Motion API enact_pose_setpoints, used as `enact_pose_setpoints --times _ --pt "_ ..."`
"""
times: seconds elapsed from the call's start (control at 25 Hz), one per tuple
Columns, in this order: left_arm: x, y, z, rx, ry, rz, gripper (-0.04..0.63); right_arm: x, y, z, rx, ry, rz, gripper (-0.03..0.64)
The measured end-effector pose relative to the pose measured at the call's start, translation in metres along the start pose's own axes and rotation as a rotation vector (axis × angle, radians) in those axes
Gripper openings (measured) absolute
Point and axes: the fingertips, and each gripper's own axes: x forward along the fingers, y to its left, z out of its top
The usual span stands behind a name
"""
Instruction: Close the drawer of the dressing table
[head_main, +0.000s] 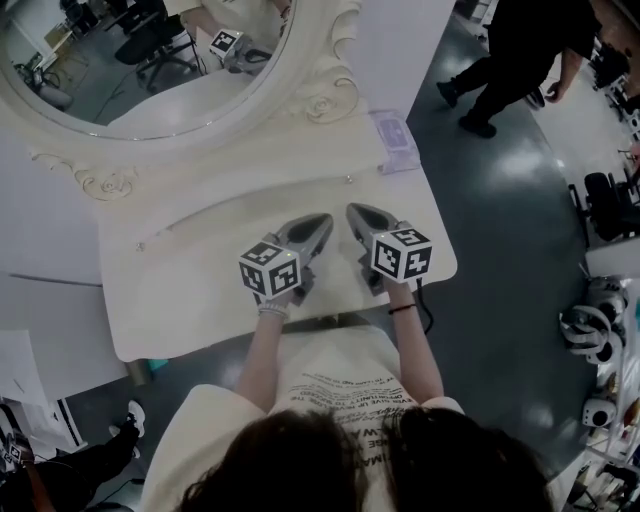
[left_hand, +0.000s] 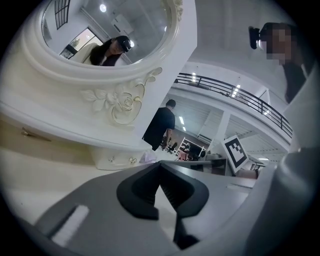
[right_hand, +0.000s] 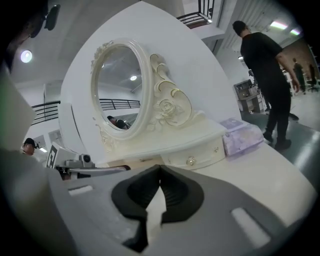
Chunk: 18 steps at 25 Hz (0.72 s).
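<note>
With left gripper (head_main: 322, 219) and right gripper (head_main: 352, 209) both clenched empty, the knobbed drawer (right_hand: 207, 153) ahead of the right tips is best pressed squarely beside its knob (right_hand: 191, 161) until flush.

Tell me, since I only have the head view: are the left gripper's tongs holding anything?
Observer: No. In the left gripper view, the tongs of the left gripper meet at their tips with nothing between them.
Reviewer: And the other one?
Observer: In its own view, the right gripper is shut the same way and empty.
Reviewer: What does that one face?
Observer: A small drawer with a round knob, set under the mirror. Its front looks pushed in.
</note>
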Motion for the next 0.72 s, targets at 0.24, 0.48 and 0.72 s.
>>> enact_pose_setpoints --times 0.24,0.48,0.72 --pt "0.003 -0.006 0.0 0.008 0.0 -0.009 -0.008 -0.008 0.006 0.003 -0.008 -0.027 0.02 0.003" --pt "0.005 -0.011 0.001 0.021 0.0 -0.02 -0.008 -0.012 0.01 0.008 -0.029 -0.056 0.028 0.003" --pt "0.004 -0.008 0.0 0.022 0.003 -0.018 -0.008 -0.013 0.013 0.008 -0.037 -0.057 0.033 0.003"
